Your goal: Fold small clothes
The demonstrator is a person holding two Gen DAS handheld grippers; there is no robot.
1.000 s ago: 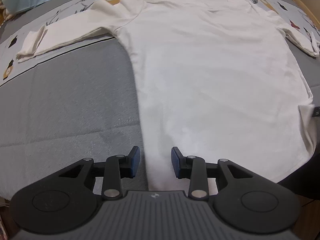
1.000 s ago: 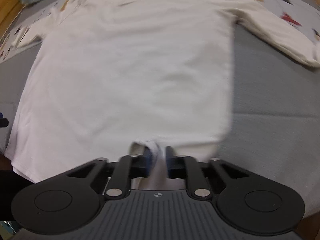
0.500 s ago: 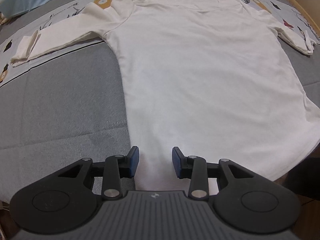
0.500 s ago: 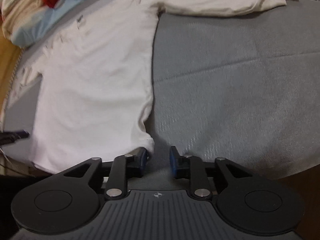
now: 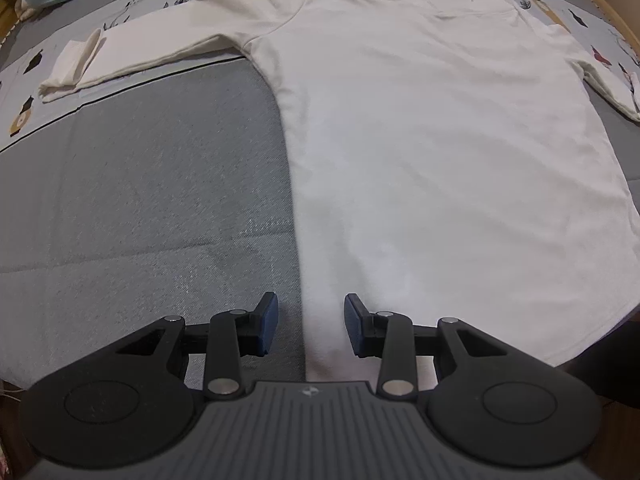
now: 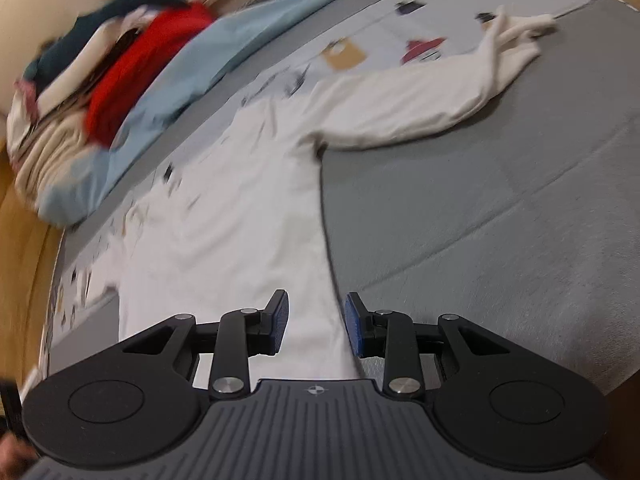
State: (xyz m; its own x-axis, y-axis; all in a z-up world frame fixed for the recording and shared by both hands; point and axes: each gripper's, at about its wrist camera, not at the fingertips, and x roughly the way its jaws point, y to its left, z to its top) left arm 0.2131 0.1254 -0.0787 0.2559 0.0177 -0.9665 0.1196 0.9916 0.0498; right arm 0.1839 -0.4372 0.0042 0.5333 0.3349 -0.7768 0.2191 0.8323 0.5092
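From the left wrist we saw the white shirt spread flat on the grey bed, our left gripper released over its hem corner. From the right wrist, our right gripper, just opened, held nothing; next we judged a sleeve fold.

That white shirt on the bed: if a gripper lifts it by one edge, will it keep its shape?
Probably not. The white shirt lies flat and thin on the bed, so it would likely droop. Its sleeve is already doubled over at the cuff, suggesting floppy cloth. It looks light, and pushing would likely bunch it.
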